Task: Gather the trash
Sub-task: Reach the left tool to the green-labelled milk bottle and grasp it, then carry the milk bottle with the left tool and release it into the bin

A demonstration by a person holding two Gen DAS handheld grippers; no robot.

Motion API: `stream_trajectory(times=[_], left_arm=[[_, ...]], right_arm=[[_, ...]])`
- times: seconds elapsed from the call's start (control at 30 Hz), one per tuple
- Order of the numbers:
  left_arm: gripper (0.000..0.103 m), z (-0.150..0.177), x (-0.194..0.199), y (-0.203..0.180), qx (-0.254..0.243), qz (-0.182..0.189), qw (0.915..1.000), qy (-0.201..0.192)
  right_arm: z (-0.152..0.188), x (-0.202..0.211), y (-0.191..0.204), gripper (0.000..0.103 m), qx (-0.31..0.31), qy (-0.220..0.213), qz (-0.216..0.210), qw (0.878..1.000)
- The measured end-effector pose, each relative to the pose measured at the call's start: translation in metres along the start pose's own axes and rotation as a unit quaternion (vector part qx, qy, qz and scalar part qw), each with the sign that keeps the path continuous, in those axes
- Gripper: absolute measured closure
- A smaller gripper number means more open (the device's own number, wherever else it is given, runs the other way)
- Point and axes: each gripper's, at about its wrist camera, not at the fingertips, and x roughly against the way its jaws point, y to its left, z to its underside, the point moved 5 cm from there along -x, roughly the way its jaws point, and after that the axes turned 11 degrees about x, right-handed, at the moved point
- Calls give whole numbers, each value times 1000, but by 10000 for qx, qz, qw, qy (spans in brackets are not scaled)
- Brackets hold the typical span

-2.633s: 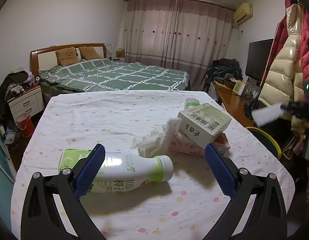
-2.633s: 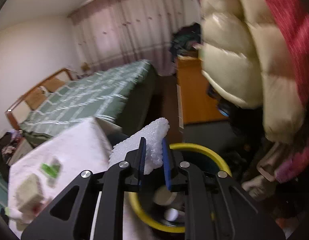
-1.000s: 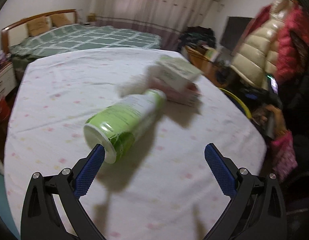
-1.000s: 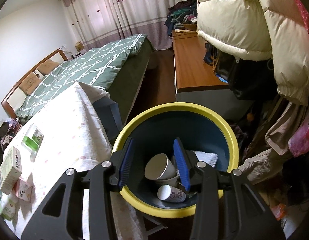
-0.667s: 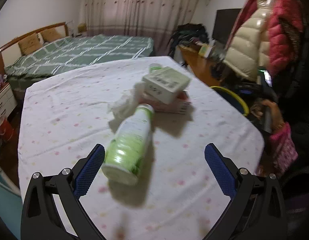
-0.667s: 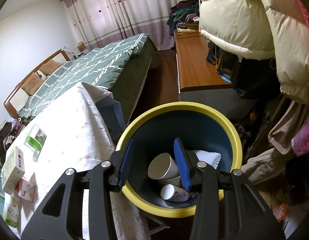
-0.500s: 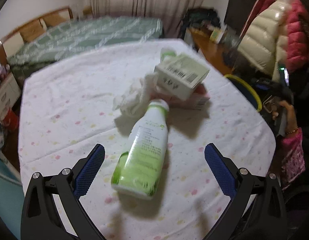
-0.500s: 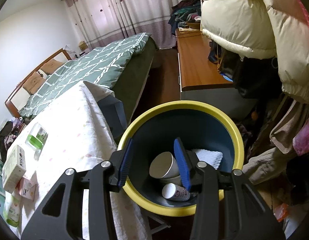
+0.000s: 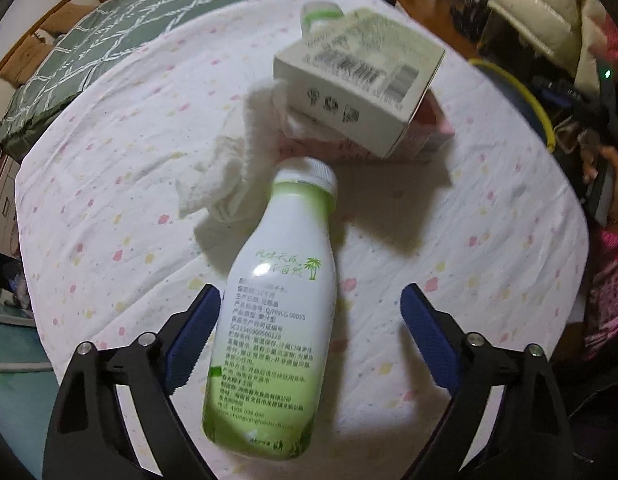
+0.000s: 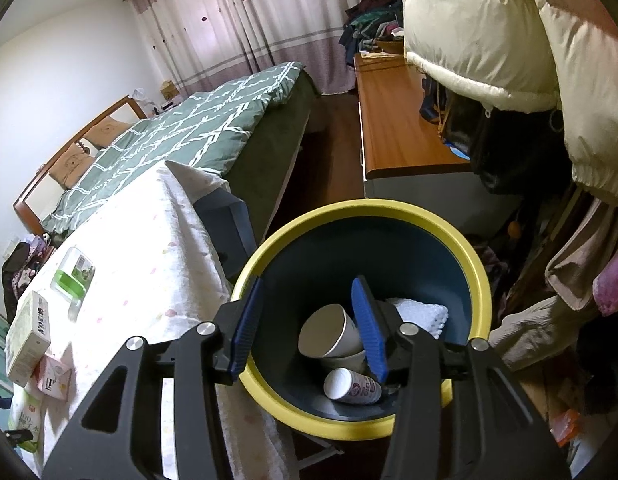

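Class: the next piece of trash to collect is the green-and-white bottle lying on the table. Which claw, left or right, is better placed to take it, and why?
Left. The left claw already straddles the bottle, its jaws just closing and not yet gripping. The right claw hangs empty over the bin, off the table's edge.

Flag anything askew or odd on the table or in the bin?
The green-and-white bottle lies on its side, capped, between the left gripper's closing jaws; only the left pad looks near it. A pale box sits tilted on a pink carton, beside crumpled tissue. No spills visible.
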Motion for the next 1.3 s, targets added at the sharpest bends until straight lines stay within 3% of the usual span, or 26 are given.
stream_trajectory(times=[0.13, 0.27, 0.33, 0.63, 0.87, 1.1, 1.3], left_arm=[[30, 1, -13, 3, -28, -196, 9994, 293], [38, 2, -12, 5, 33, -148, 9994, 327], [51, 3, -8, 6, 119, -96, 9995, 292], [52, 31, 10, 6, 270, -23, 9996, 84], [52, 45, 29, -22, 52, -20, 9999, -99], [52, 37, 59, -62, -382, 65, 9983, -428], [52, 12, 82, -110, -859, 258, 9933, -728]], right_arm=[[0, 0, -3, 59, -22, 0, -13, 10000], [-1, 1, -5, 59, -45, -26, -24, 10000], [0, 2, -5, 59, -43, -35, -37, 10000], [1, 5, -2, 59, -5, -62, -148, 9999], [0, 10, -4, 59, -26, -112, -197, 9997], [0, 16, -8, 59, -68, -179, -253, 9995], [1, 25, -24, 59, -166, -277, -262, 9991]])
